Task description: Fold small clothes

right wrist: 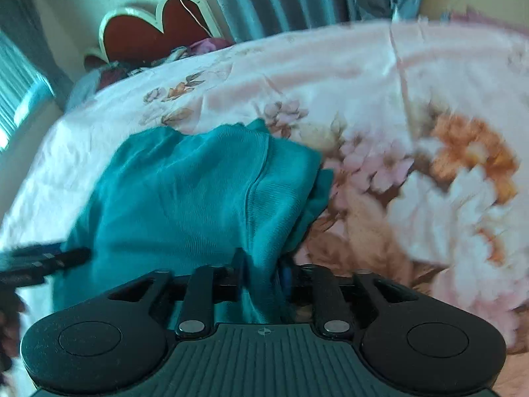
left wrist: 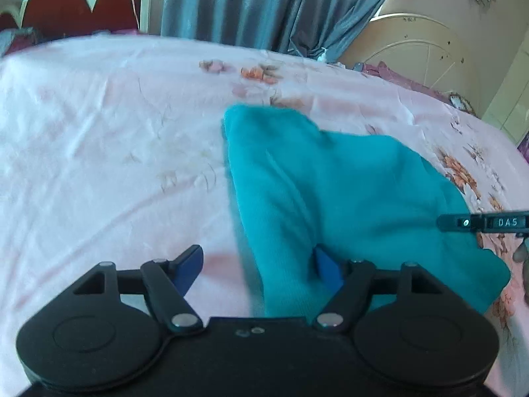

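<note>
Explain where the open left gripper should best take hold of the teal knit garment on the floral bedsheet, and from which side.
Probably the near edge of the teal knit garment, where a raised fold runs between the left gripper fingers. Come from the near side, low over the pink floral bedsheet: that fold stands proud, whereas the flat middle offers nothing to pinch. The right gripper seems to be clamping the garment's other near edge.

Garment (left wrist: 347, 192): lies on bed (left wrist: 99, 132), right of centre in left wrist view.
Left gripper (left wrist: 258, 264): at garment's near edge.
Right gripper (right wrist: 261, 271): at garment's near right edge.
Headboard (left wrist: 79, 3): behind bed, far left.
Curtain (left wrist: 264, 3): behind bed, centre.
</note>
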The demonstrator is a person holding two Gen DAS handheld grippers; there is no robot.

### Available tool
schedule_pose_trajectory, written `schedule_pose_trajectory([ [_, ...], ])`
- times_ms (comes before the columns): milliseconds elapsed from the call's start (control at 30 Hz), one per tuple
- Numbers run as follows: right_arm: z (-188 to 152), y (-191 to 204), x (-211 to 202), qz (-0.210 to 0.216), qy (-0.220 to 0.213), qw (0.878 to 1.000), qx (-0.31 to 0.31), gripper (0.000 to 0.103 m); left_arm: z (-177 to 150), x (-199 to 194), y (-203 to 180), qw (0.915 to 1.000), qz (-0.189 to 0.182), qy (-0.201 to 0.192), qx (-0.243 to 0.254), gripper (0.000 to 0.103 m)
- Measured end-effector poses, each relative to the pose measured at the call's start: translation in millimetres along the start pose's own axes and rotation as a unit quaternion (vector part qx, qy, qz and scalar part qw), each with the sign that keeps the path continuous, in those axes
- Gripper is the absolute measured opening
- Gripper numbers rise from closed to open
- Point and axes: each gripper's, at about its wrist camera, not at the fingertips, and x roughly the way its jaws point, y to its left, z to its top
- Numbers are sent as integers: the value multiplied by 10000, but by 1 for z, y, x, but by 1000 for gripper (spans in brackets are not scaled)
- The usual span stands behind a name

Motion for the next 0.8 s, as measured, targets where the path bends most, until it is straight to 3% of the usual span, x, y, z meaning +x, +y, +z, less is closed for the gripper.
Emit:
schedule_pose_trajectory([
  [33,0,2,-12,-189,-229,9995,-56,44,3,-11,-1,9999,15,-161,47,55],
  [100,9,5,-28,-309,-685,9970,-211,44,8,-25,-2,9989,-115,-414,164,52],
  [167,23,16,-19,-191,-661,9966,-450,42,20,-22,-9,9976,-283,-484,403,47],
  [200,28,22,-10,-130,-600,9967,-541,27,28,-13,-16,9972,-320,-426,534,45],
  [267,35,31,21,-202,-236,9973,-660,10,35,10,-22,9969,-449,-198,608,37],
  [300,32,31,33,-308,-69,9971,-696,6,36,25,-24,9972,-473,17,574,35],
  [333,31,31,48,-453,103,9962,-731,6,34,37,-26,9971,-406,204,605,37],
  [467,35,32,53,-745,56,9943,-757,6,31,40,-33,9965,-265,190,767,33],
  [633,3,47,-15,-178,-327,9931,-1109,6,1,-15,-39,9938,-552,-99,962,27],
  [733,-27,57,-33,48,-119,9910,-1332,6,-26,-35,-43,9941,-595,-86,908,23],
  [800,-43,58,-27,-28,94,9888,-1488,6,-39,-34,-45,9951,-496,-56,852,22],
])
